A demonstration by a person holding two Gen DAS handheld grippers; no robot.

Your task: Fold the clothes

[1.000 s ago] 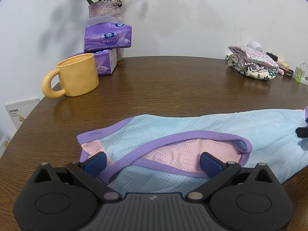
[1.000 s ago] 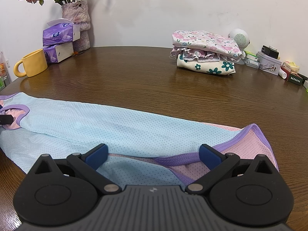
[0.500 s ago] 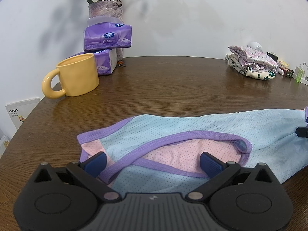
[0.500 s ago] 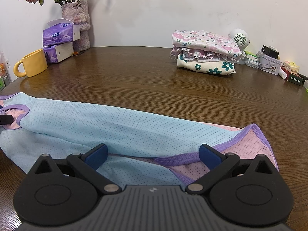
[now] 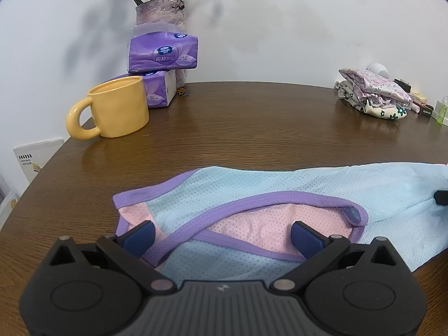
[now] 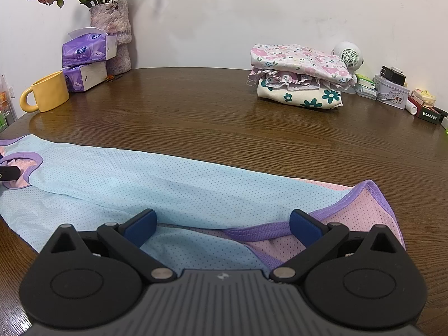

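A light blue mesh garment (image 5: pixel 308 187) with purple trim and pink lining lies flat along the near edge of the brown table (image 5: pixel 252 123). My left gripper (image 5: pixel 222 236) is open over its left end, its blue fingers straddling the purple-edged opening. The same garment (image 6: pixel 168 184) stretches across the right wrist view. Over its right end, where the pink lining shows, my right gripper (image 6: pixel 222 228) is open. Neither gripper pinches any cloth. A dark tip of the other gripper shows at each view's edge.
A yellow mug (image 5: pixel 117 107), two purple tissue packs (image 5: pixel 162 53) and a vase of flowers (image 5: pixel 161 14) stand at the back left. A pile of folded floral clothes (image 6: pixel 299 72) sits at the back right beside a white round gadget (image 6: pixel 348 56) and small boxes (image 6: pixel 392 95).
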